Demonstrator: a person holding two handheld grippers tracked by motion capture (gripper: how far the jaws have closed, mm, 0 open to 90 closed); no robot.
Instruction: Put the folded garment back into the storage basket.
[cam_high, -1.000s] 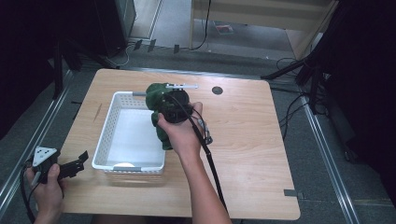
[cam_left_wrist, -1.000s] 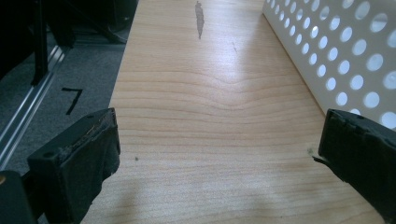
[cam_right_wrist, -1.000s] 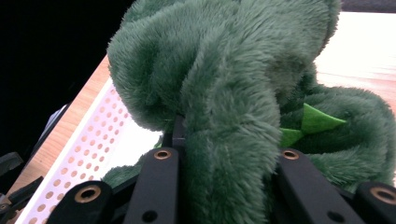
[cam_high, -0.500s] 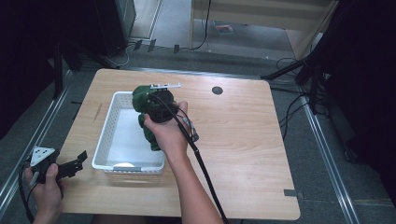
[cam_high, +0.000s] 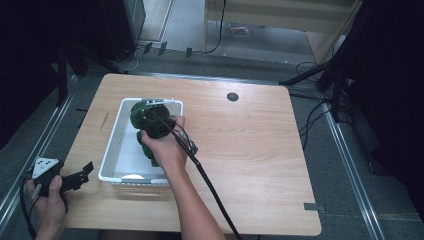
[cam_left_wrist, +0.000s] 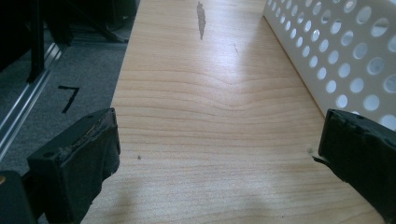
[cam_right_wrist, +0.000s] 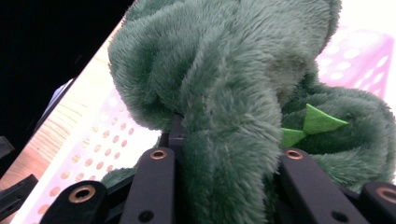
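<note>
- From above, the right gripper (cam_high: 150, 120) holds a green plush toy (cam_high: 142, 115) over the white basket (cam_high: 112, 150); the left gripper (cam_high: 75, 177) rests at the table (cam_high: 260, 150) edge.
- Along the left gripper's jaws, spread wide, bare wood and the basket's perforated wall (cam_left_wrist: 345, 51) show.
- Between the right gripper's jaws, the toy's (cam_right_wrist: 219, 102) fur sits pinched.

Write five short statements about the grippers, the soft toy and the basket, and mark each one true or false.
1. The right gripper is shut on the green soft toy. True.
2. The toy is over the white basket. True.
3. The left gripper holds the basket's rim. False: its jaws are open and hold nothing, beside the basket.
4. The basket lies on the floor. False: it stands on the wooden table.
5. The toy is red. False: green.
</note>
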